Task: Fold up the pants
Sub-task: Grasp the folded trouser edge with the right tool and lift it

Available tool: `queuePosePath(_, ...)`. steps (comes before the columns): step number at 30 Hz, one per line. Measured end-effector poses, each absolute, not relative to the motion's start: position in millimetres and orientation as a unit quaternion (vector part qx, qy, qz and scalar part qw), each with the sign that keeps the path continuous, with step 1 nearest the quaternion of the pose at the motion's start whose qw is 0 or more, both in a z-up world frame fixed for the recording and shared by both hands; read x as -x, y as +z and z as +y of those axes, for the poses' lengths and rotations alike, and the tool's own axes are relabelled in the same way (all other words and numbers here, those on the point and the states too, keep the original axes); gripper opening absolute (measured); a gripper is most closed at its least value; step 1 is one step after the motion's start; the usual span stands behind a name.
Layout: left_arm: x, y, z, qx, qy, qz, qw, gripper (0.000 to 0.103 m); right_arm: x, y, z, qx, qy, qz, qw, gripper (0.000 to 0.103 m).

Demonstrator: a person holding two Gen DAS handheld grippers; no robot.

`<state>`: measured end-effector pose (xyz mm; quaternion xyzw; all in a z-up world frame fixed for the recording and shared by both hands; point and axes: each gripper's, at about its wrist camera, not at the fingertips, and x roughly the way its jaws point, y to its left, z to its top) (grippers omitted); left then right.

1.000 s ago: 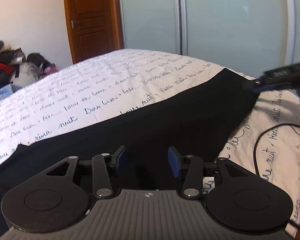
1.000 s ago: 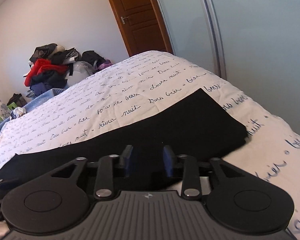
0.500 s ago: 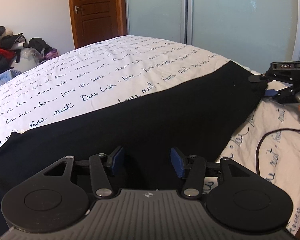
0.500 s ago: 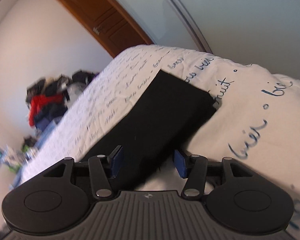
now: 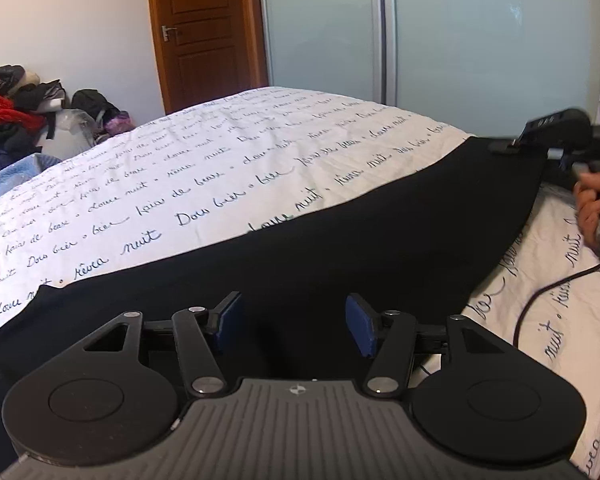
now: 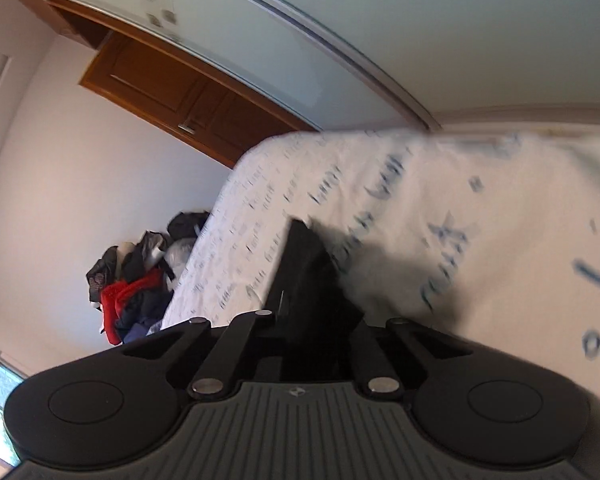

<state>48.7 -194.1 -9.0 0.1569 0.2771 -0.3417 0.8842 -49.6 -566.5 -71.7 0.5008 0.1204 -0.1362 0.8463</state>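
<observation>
Rolled sideways, right gripper jaws clamp pants; left gripper jaws apart.

Left tongs parted, right tongs clamped, rolled

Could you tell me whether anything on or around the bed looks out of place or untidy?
Only the heap of clothes piled on the floor against the far wall looks untidy. The black pants lie flat across the printed bedspread, without visible bunching, and nothing looks spilled or damaged.
</observation>
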Motion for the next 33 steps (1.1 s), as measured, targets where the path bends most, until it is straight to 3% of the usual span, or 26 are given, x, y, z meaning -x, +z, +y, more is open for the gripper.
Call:
queuePosePath(5,-56,-7,-196,-0.135,-0.336,0.288,0.887,0.063,37,-36,-560,-0.421,-0.126,0.114,0.891,0.004)
queuePosePath(10,-60,-12,-198,-0.125,-0.339,0.31,0.879,0.066,29,-66,-572,-0.447,-0.171,0.197,0.856,0.005)
queuePosePath(14,-66,-13,-201,-0.117,-0.335,0.315,0.88,0.072,34,-71,-570,-0.47,-0.161,0.188,0.847,0.008)
queuePosePath(18,-72,-15,-205,-0.112,-0.326,0.329,0.879,0.067,27,-66,-563,-0.433,-0.167,0.195,0.864,0.008)
queuePosePath(24,-75,-9,-201,-0.089,-0.329,0.336,0.878,0.068,17,-28,-518,-0.266,-0.175,0.2,0.927,0.007)
queuePosePath(33,-98,-4,-187,0.069,-0.352,0.381,0.852,0.068,-16,-9,-442,-0.086,-0.135,0.228,0.96,0.007)
